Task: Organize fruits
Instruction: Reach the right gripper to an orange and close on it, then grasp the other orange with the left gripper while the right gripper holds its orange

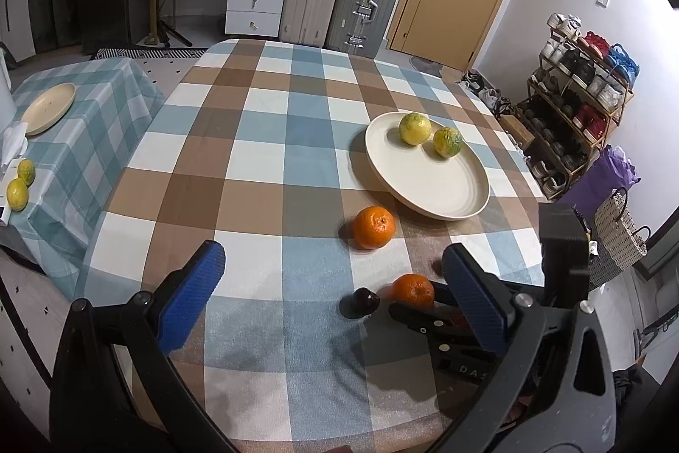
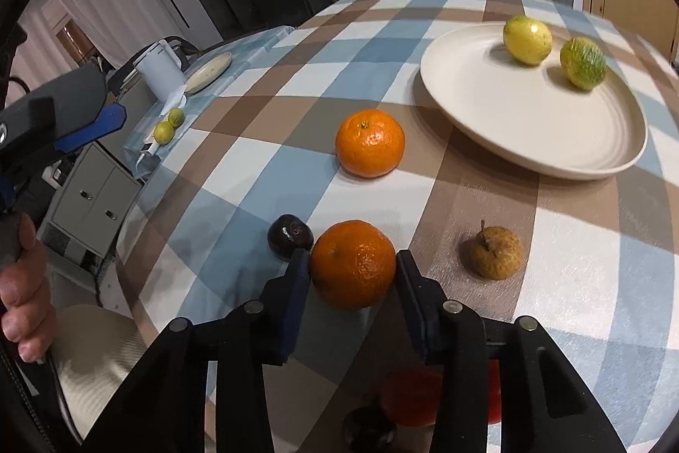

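Gripping the near mandarin (image 2: pixel 353 264), our right gripper (image 2: pixel 353 266) has its pads against both sides of the fruit, which sits on the checked tablecloth (image 2: pixel 263 173) nearer us than the cream plate (image 2: pixel 539 151). Letters "DAS" show on that gripper in the left view. Our left gripper (image 1: pixel 331 274) hangs open, angled down. Only the right view shows the brown longan (image 2: pixel 495 252), right of the mandarin.

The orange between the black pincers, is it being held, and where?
Yes. The right gripper pinches the near orange across its middle, one pad on each side. It still sits on the table. The left gripper holds nothing.
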Demonstrator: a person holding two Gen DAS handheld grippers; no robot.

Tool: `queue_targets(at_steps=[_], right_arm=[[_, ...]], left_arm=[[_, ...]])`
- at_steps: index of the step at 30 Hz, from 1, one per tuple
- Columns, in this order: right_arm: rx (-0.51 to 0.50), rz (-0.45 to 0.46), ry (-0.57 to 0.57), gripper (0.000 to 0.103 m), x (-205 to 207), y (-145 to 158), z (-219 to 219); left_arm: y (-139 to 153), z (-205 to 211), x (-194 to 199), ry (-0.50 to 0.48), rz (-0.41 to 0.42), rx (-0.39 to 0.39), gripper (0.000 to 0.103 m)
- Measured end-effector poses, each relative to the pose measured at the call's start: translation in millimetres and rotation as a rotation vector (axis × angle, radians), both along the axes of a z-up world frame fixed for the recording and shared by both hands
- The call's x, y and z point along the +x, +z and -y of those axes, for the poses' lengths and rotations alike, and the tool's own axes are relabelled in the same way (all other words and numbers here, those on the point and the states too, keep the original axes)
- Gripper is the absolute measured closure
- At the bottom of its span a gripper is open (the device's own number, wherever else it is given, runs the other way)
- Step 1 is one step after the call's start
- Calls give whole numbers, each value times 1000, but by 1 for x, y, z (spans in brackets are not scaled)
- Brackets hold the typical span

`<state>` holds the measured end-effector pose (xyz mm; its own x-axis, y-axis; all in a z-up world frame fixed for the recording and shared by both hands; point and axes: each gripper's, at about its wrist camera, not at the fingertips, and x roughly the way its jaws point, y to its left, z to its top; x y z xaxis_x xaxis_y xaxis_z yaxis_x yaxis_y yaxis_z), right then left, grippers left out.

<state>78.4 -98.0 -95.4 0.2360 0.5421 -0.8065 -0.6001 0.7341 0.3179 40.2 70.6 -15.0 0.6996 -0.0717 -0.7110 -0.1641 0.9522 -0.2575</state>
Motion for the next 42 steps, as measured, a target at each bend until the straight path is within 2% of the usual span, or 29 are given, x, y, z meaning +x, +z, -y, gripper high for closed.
queue_targets(at_steps=[10, 20, 23, 29, 34, 39, 42], right_arm=[[26, -27, -3, 62, 2, 0, 3], [75, -12, -15, 62, -1, 16, 18], [109, 12, -38, 62, -3, 28, 32], [190, 38, -91, 62, -4, 49, 71], [233, 73, -118, 62, -9, 69, 98], [267, 96, -138, 62, -14, 83, 116], [284, 104, -149, 62, -15, 87, 122]], left_arm=[[-1, -3, -1, 12, -4, 3, 1], [-13, -5, 9, 21, -40, 25, 1], [-18, 1, 20, 3, -64, 56, 1], [-30, 18, 45, -51, -99, 69, 1], [-32, 28, 66, -78, -90, 48, 1], [-36, 44, 88, -86, -99, 147, 1], [-47, 50, 104, -113, -133, 147, 4]])
